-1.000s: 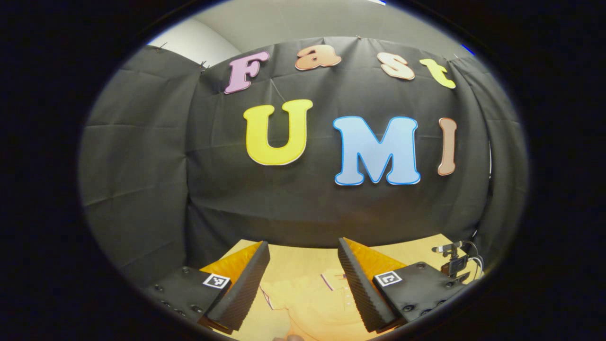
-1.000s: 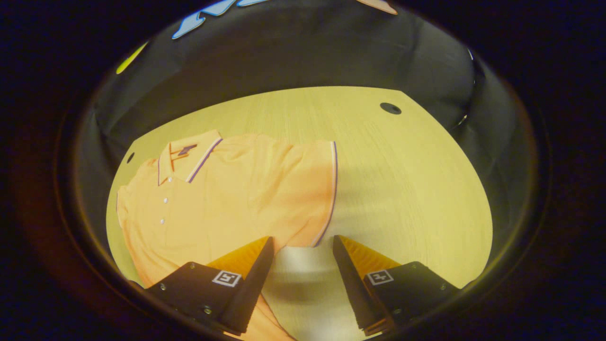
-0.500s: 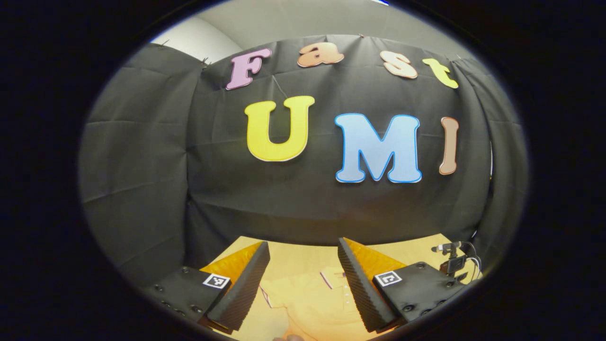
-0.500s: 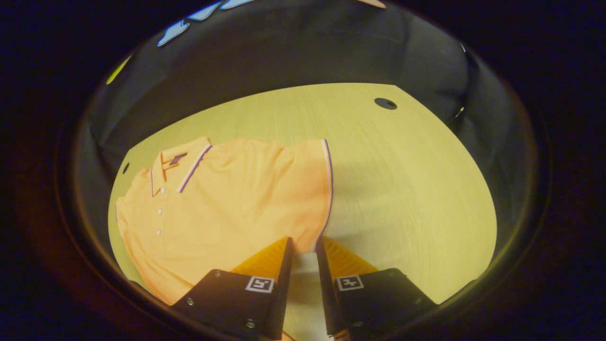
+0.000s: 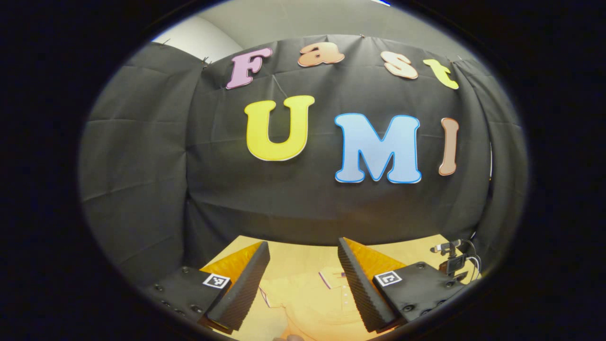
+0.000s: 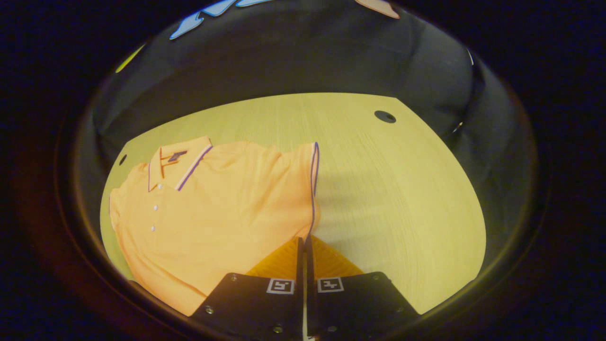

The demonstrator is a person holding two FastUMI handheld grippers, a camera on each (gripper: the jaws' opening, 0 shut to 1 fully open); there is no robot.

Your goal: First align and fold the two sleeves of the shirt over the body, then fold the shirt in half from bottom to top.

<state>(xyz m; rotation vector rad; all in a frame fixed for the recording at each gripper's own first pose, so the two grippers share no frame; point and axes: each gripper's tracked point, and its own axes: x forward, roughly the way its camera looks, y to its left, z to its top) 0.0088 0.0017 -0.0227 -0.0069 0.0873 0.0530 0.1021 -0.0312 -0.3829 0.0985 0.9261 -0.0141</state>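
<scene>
Orange cloth fills the near left of the right gripper view: the shirt (image 6: 213,208) lies flat on the table (image 6: 402,199), collar (image 6: 177,158) toward the far left, buttons running down its front. Nearest the camera, the right gripper (image 6: 305,248) is clenched, its two fingers pressed together on the lower corner of the sleeve (image 6: 303,189) — the striped cuff edge runs straight up from between the tips, and the sleeve cloth stands lifted a little, throwing a shadow on the wood to its right. Beyond the sleeve the pale wooden table stretches bare to a small dark hole (image 6: 384,116) near its far right corner, with another hole (image 6: 122,159) at the far left edge past the collar. Black cloth walls the booth behind.

In the left gripper view, the left gripper (image 5: 303,272) hangs released, fingers wide apart and holding nothing, above the table. Between its fingers and below them lies the shirt (image 5: 307,303), the collar (image 5: 331,277) and a button placket showing. Farther right, at the table's edge, stands a small camera on a mount (image 5: 452,260) with cables. The black cloth wall (image 5: 142,166) rises behind — above it, a strip of pale ceiling (image 5: 307,19).
</scene>
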